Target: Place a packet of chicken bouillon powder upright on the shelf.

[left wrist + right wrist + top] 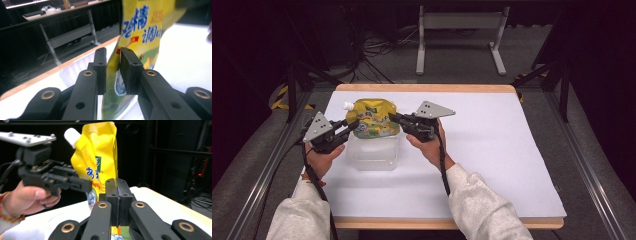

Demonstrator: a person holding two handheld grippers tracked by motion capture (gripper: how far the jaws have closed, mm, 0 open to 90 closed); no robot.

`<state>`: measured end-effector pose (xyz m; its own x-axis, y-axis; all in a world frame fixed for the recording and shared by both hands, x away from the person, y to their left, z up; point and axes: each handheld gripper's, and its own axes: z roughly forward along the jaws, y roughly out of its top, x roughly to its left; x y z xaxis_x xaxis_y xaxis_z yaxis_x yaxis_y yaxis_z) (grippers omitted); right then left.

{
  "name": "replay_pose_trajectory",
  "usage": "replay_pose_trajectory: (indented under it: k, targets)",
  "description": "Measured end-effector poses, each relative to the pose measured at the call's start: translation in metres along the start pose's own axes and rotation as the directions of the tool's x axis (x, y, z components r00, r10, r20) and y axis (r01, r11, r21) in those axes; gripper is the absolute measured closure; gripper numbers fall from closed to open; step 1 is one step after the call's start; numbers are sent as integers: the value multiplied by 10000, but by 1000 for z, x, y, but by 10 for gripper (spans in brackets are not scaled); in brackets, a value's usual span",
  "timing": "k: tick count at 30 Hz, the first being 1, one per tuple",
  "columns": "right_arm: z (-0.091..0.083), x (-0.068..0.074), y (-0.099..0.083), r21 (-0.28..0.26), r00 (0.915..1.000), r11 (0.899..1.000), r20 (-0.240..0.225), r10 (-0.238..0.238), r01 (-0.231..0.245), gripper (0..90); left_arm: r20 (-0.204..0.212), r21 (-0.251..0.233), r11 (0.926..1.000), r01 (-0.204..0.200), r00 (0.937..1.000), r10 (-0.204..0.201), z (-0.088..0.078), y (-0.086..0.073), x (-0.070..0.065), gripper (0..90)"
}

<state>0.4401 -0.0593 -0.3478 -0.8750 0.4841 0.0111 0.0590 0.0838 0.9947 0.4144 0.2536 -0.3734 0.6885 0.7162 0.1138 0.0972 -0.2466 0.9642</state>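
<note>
- Fingers first, on my left gripper [348, 123]: in the left gripper view the two black pads [100, 67] sit narrow, either side of the yellow spout pouch [140, 32]. I see a slim gap on the left pad's side, so I cannot tell whether they actually pinch it.
- From the high view, my left hand [323, 159] holds that gripper at the left of the white table sheet [492, 150], its grey plate on top, its cable running back along my sleeve.
- Between the two grippers, the pouch stands upright over a clear plastic container [373, 152], white cap [347, 105] at its upper left corner. Whether its bottom edge is inside the container or just above it, I cannot tell.
- On my right gripper [393, 118], the right gripper view shows the pads [111, 200] pressed together on the pouch's edge, yellow film running between them, so this one is clamped on it.
- My right hand [428, 145] holds it just right of the container; the left gripper appears across the pouch in that same view.
</note>
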Motion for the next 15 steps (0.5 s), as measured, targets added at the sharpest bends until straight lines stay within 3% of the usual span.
replay_pose_trajectory:
  k: [8, 15]
  targets:
    - [10, -10, -15, 706, 9979, 9961, 406, 503, -531, 900, -151, 793, 9959, -437, 9989, 450, 8, -7, -7, 771]
    - [16, -7, -17, 1143, 9988, 9933, 479, 93, -148, 888, -363, 1090, 9930, -449, 9981, 491, 10, -11, -9, 756]
